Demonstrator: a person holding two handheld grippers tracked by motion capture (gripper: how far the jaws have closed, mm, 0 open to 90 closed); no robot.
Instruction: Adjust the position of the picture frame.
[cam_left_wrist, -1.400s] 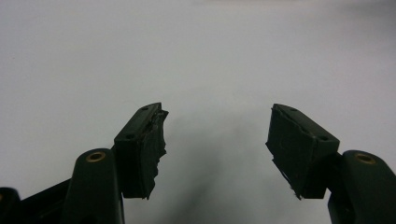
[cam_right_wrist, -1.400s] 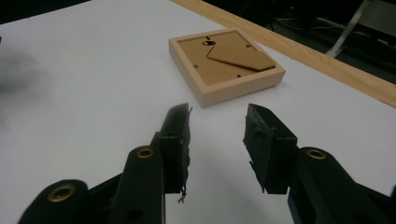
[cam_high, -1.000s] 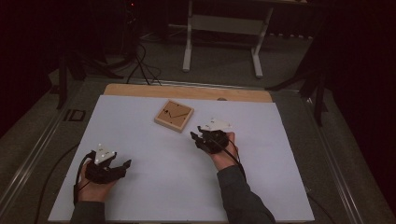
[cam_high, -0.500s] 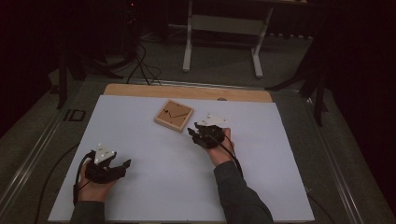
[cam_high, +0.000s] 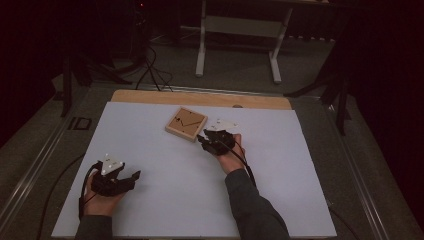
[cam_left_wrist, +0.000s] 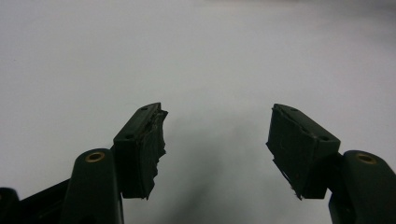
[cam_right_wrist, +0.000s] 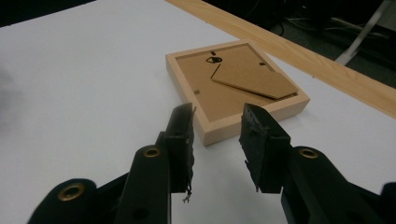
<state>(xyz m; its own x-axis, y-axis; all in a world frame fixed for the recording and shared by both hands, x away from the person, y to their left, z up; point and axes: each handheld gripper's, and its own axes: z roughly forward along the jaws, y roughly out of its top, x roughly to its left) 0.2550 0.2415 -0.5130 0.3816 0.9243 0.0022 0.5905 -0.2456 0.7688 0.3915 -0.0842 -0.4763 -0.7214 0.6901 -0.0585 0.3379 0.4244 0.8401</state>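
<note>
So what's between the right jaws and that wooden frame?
Just bare white table cover. In the right gripper view, the right gripper stands open at the corner of the wooden frame, not touching it.

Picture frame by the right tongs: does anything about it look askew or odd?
Yes. The picture frame lies face down on the white mat, turned at an angle to the mat's edges. Its back stand sits partly lifted instead of flat. No damage shows.

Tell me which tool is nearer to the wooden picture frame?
Right. The right tool is just beside the picture frame, at its near corner; the left tool rests far away near the table's front-left.
</note>
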